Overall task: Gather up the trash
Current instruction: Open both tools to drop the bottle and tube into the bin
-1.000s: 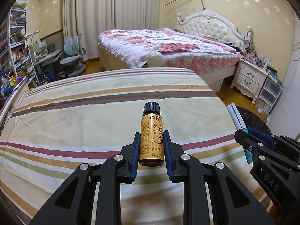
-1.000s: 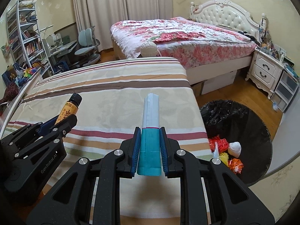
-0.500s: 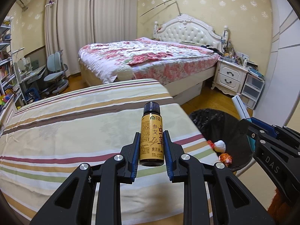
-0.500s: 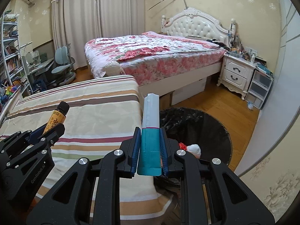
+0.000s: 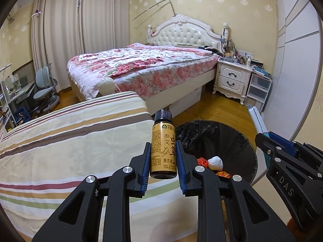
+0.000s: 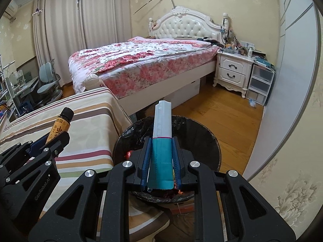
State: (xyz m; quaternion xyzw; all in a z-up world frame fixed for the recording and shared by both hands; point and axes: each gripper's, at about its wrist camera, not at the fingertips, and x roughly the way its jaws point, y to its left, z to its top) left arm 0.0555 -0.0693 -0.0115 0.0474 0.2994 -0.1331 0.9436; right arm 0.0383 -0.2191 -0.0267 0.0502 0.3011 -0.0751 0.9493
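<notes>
Bedroom, lined bin [image 6: 201, 133], left fingers [image 5: 163, 171] holding bottle [image 5: 164, 153] upright, right fingers [image 6: 161, 161] gripping carton [image 6: 161, 141] lengthwise, pointing forward.

Left gripper [image 5: 163, 166] clamps an upright amber bottle [image 5: 163, 151] above the striped bedspread's [image 5: 70, 151] right edge; beyond, a black-lined bin [image 5: 238, 141] holds scraps, right gripper [image 5: 264, 139] over its far rim.

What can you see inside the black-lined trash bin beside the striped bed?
Inside the trash bin: a white crumpled wad and orange-red scraps. The left gripper with its bottle covers the bin's near side, so anything there stays hidden.
</notes>
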